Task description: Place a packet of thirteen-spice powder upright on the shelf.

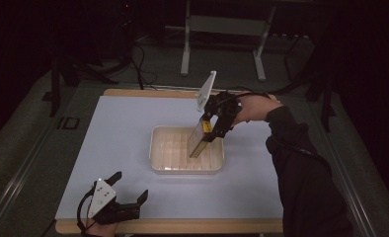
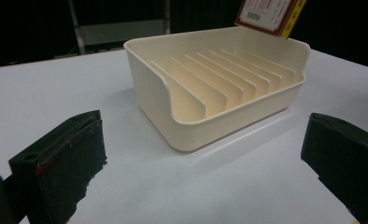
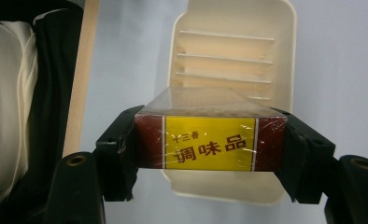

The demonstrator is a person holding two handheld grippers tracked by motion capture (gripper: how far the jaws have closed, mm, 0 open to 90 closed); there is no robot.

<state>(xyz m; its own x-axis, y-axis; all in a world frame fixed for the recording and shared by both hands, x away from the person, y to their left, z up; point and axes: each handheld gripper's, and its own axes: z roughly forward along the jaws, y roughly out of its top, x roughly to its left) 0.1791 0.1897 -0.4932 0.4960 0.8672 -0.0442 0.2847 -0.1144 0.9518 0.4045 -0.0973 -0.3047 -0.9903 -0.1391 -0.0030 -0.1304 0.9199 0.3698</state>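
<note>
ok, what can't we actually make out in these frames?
- Box: its lower end, right gripper view, hidden behind its own top face; whether it touches the tray can't be told.
- Box front label: left gripper view, cut off by the top edge.
- Right gripper jaw tips: high view, too small and dark.
- Left gripper: hand cut off by bottom edge, high view.

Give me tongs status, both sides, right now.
Left tongs: open, empty, low over the table near its front edge.
Right tongs: closed on the seasoning box, held above the slotted tray.
</note>
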